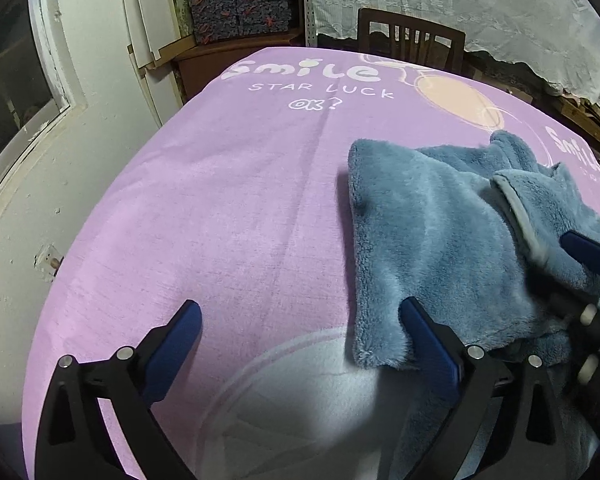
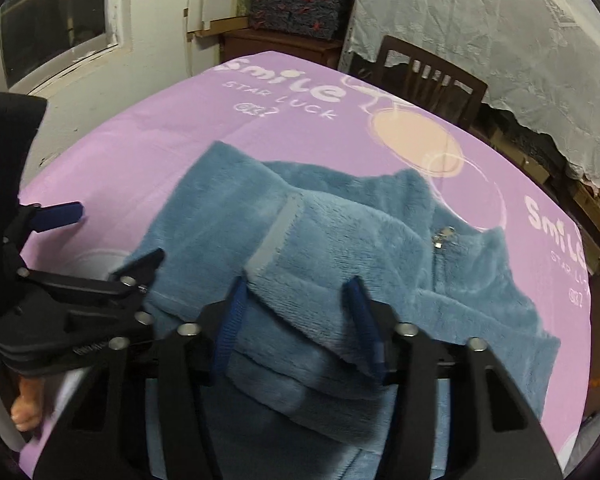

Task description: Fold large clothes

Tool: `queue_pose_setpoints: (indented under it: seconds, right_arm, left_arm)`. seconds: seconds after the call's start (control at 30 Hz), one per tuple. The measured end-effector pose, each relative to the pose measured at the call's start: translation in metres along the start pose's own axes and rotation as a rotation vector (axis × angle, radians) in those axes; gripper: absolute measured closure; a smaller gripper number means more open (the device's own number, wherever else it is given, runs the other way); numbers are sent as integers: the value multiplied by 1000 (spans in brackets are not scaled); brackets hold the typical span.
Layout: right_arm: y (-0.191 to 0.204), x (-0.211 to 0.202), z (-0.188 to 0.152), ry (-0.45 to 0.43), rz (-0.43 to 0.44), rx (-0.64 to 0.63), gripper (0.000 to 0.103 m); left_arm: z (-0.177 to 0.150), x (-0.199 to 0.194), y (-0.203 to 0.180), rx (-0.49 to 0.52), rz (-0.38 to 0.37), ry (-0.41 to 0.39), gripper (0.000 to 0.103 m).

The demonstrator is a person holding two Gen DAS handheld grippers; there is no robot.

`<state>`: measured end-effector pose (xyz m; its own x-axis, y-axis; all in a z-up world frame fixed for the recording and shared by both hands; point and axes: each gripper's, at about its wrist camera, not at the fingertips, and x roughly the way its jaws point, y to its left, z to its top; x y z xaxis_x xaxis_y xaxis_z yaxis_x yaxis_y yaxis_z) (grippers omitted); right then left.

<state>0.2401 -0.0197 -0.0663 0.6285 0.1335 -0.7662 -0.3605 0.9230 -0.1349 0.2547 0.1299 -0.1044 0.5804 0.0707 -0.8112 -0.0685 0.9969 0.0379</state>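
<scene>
Purple cloth (image 1: 228, 200) printed with white lettering covers the whole table and serves as the ground for everything else. On it lies a blue fleece jacket (image 2: 340, 240), partly folded, on the side of the cloth away from the white wall (image 1: 100, 80). Its zipper pull (image 2: 440, 238) shows near the collar, and a sleeve with a pale grey cuff band (image 2: 274, 236) is laid across the body of the jacket. A dark wooden chair (image 1: 412, 36) stands at the far edge of the cloth, with a white lace curtain (image 2: 480, 20) hanging behind it.

The left gripper (image 1: 300, 320) stands with its jaws spread as wide as they go; nothing is between them. One blue finger is over bare cloth, and the other is at the jacket's near left edge; whether it touches the fleece cannot be told.

The right gripper (image 2: 298, 304) is over the middle of the jacket, jaws part-way apart, with the folded sleeve lying between the two blue pads. The picture is blurred there, so whether the pads press on the fleece cannot be told.
</scene>
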Motion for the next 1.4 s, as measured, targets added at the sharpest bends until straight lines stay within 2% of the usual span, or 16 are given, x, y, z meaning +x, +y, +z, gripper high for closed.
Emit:
queue_pose_setpoints:
  seconds: [0.07, 0.13, 0.23, 0.33, 0.4, 0.47, 0.67, 0.7, 0.73, 0.9, 0.97, 1.03, 1.1, 1.23, 1.3, 1.4]
  right_arm:
    - [-17, -9, -4, -19, 19, 76, 92]
    - [-44, -23, -12, -60, 61, 191, 92]
    - [-103, -35, -47, -79, 63, 412, 92]
    - [-143, -26, -80, -37, 188, 593, 78]
    - [-161, -22, -97, -48, 267, 716, 45]
    - [-168, -17, -100, -59, 328, 768, 44]
    - [-174, -10, -95, -63, 327, 790, 47]
    - [-174, -10, -94, -71, 318, 789, 76]
    - [-172, -11, -90, -72, 312, 778, 97]
    - [-169, -59, -82, -218, 255, 665, 95]
    - [-173, -59, -87, -201, 196, 633, 95]
    - [-180, -41, -99, -135, 122, 658, 95]
    - [-188, -17, -116, -67, 151, 713, 94]
    - [-199, -13, -127, -93, 219, 790, 92]
    - [-201, -22, -129, -112, 205, 799, 87]
    - [-206, -52, -130, -208, 137, 816, 84]
  left_arm:
    - [0, 0, 0, 1, 1, -2, 3]
    - [-1, -1, -2, 7, 7, -6, 3]
    - [-1, -2, -4, 20, 23, -16, 3]
    - [-3, -3, -7, 33, 40, -28, 3]
    - [-3, -4, -8, 39, 49, -38, 3]
    - [-4, -4, -9, 39, 52, -46, 3]
    - [-4, -4, -5, 24, 37, -39, 3]
    - [-3, -5, -5, 22, 32, -40, 3]
    - [-2, -7, -4, 20, 25, -44, 4]
    - [-4, -42, -17, 54, -68, -149, 4]
    - [-7, -43, -31, 105, -49, -161, 4]
    - [-11, -27, -46, 160, -14, -115, 4]
    - [-15, -13, -53, 194, 7, -76, 3]
    - [-12, -13, -47, 171, -15, -68, 3]
    - [-10, -17, -44, 167, -16, -79, 3]
    - [-5, -38, -37, 138, -14, -150, 3]
